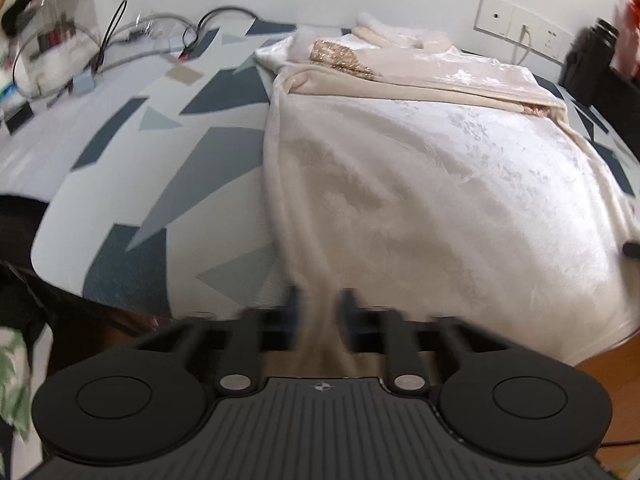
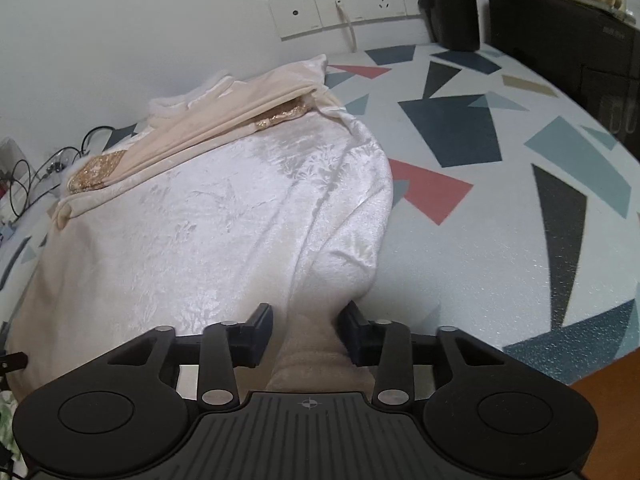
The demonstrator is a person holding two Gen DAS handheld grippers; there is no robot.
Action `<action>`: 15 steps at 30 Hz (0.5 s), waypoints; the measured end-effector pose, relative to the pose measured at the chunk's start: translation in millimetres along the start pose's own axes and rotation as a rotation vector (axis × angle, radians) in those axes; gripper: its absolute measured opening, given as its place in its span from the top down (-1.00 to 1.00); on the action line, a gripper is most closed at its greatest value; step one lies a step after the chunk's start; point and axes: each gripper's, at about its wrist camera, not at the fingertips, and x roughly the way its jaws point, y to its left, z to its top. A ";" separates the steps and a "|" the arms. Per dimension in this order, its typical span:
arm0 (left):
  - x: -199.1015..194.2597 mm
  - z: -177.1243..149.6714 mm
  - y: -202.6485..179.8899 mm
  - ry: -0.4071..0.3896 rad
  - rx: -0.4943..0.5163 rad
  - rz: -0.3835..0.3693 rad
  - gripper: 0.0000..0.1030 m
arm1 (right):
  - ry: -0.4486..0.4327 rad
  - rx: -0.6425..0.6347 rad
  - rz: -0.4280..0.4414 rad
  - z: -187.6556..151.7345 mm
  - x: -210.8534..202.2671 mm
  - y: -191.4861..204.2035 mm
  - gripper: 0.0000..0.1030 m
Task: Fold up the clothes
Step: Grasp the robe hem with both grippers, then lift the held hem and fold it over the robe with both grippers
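A cream velvet garment (image 1: 420,168) with gold sequin trim (image 1: 340,58) lies spread on a table with a geometric-patterned cloth (image 1: 160,128). Its sleeves are folded across the far end. My left gripper (image 1: 320,300) is shut on the garment's near left hem at the table's front edge. In the right wrist view the same garment (image 2: 208,220) fills the left half. My right gripper (image 2: 306,320) is shut on the garment's near right hem, with the fabric bunched between the fingers.
Cables (image 1: 120,36) and clutter sit at the table's far left. Wall sockets (image 2: 340,8) are behind the garment. A black speaker (image 2: 452,4) and a black box (image 2: 568,56) stand at the far right. Patterned cloth (image 2: 500,200) lies to the garment's right.
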 end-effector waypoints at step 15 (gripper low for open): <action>-2.6 4.4 -5.8 0.035 -0.014 0.069 0.71 | -0.002 0.200 0.091 3.4 -11.2 -24.7 0.65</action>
